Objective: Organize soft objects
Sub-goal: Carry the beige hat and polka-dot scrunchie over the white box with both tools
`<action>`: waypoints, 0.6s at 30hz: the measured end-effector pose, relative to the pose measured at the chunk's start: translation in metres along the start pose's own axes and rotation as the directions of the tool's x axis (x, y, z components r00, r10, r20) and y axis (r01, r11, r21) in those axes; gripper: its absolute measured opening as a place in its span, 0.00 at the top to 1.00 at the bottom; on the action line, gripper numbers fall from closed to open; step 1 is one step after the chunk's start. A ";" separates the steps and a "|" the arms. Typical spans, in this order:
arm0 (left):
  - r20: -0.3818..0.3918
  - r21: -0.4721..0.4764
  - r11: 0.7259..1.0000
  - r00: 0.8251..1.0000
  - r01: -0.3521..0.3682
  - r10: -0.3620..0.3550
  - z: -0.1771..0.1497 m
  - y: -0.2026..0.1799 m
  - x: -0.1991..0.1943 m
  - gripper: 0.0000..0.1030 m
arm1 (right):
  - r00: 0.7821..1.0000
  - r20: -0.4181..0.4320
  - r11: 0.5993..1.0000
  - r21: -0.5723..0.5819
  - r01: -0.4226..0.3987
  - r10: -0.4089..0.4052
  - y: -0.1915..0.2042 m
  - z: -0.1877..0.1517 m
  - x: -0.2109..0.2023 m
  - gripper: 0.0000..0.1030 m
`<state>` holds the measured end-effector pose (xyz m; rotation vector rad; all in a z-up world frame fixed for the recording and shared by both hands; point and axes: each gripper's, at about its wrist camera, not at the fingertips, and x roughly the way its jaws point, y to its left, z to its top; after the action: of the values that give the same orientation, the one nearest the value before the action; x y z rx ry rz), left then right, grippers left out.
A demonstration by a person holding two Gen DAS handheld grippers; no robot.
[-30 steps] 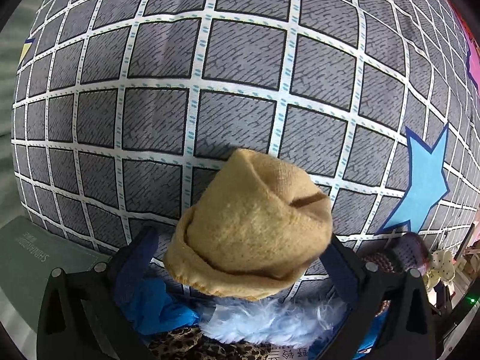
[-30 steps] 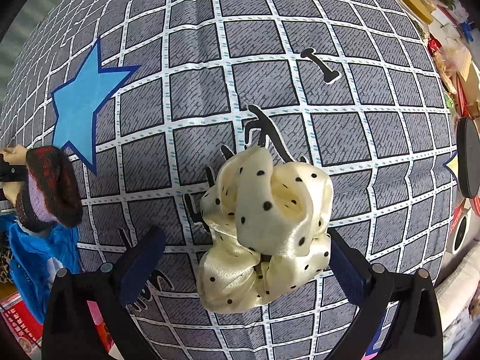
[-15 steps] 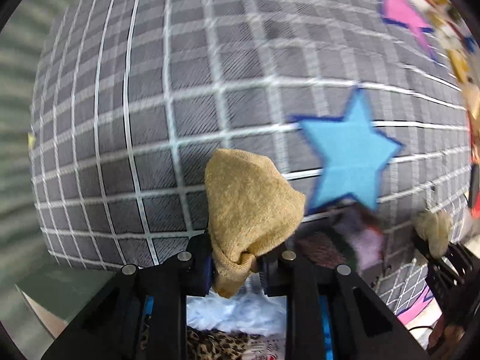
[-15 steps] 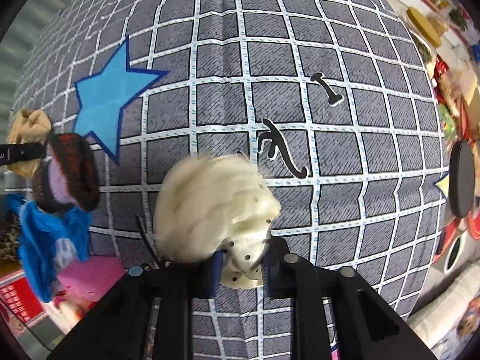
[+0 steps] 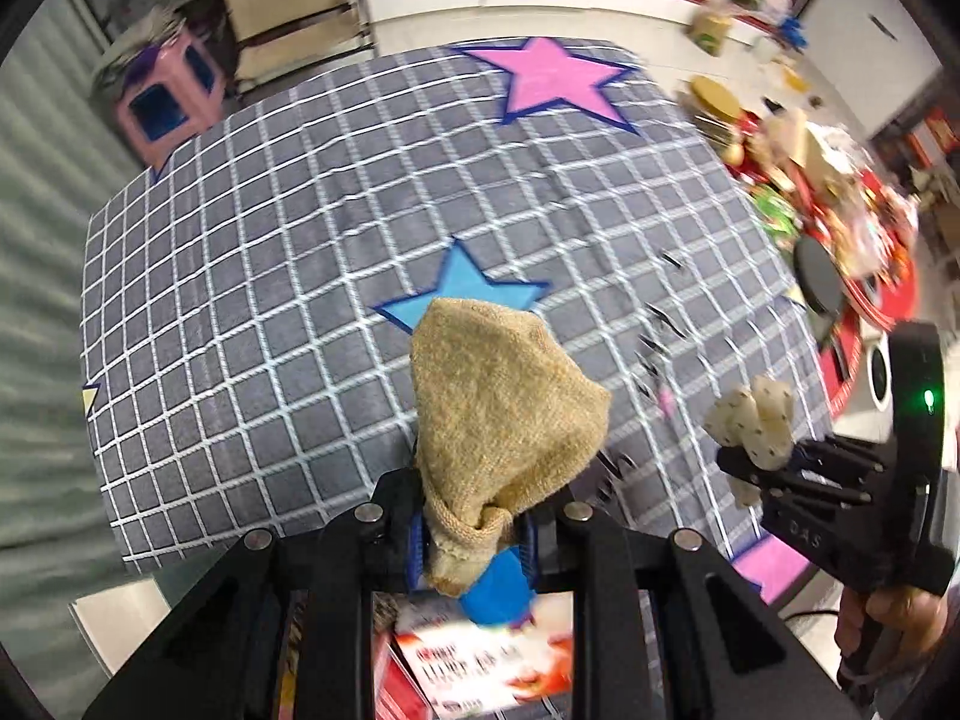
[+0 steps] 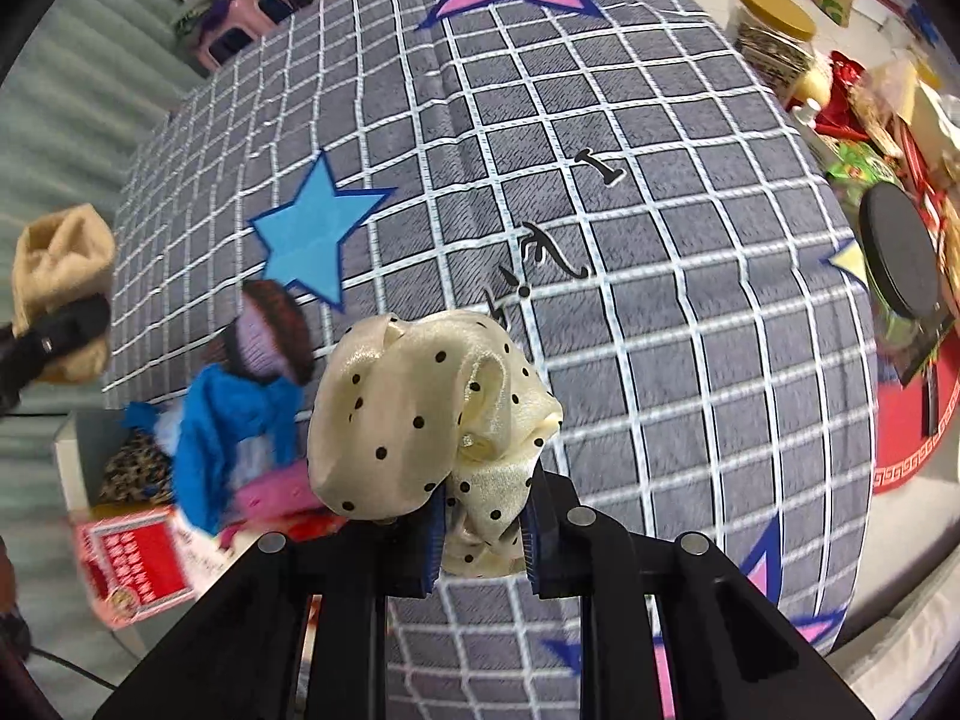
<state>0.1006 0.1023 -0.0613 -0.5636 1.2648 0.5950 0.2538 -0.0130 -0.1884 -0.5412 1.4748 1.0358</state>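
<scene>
— Left gripper (image 5: 471, 531) pinching tan sock (image 5: 501, 414), right gripper (image 6: 483, 534) pinching dotted scrunchie (image 6: 420, 414), both above checked cloth (image 6: 690, 300)?
— Yes. Better keeping pinch firm, carrying slowly.

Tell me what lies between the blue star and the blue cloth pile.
In the right wrist view, a red-and-purple knit piece lies between the blue star and the blue cloth, overlapping the cloth's top edge.
</scene>
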 end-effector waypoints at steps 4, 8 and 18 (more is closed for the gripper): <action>-0.001 0.033 0.999 1.000 0.030 -0.030 -0.023 -0.016 -0.008 0.75 | 1.000 0.013 0.999 0.029 -0.024 0.024 0.003 -0.024 -0.017 0.79; 0.007 0.057 0.998 0.999 0.040 -0.040 -0.047 -0.022 -0.025 0.75 | 0.999 0.024 0.998 0.056 -0.031 0.030 0.010 -0.051 -0.029 0.79; 0.062 0.168 0.985 0.997 0.045 -0.056 -0.099 -0.051 -0.071 0.75 | 0.998 0.056 0.995 0.099 -0.019 0.013 0.021 -0.101 -0.056 0.79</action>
<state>0.0526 -0.0096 -0.0101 -0.4318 1.2208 0.4574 0.1932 -0.1000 -0.1379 -0.4275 1.4755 0.9771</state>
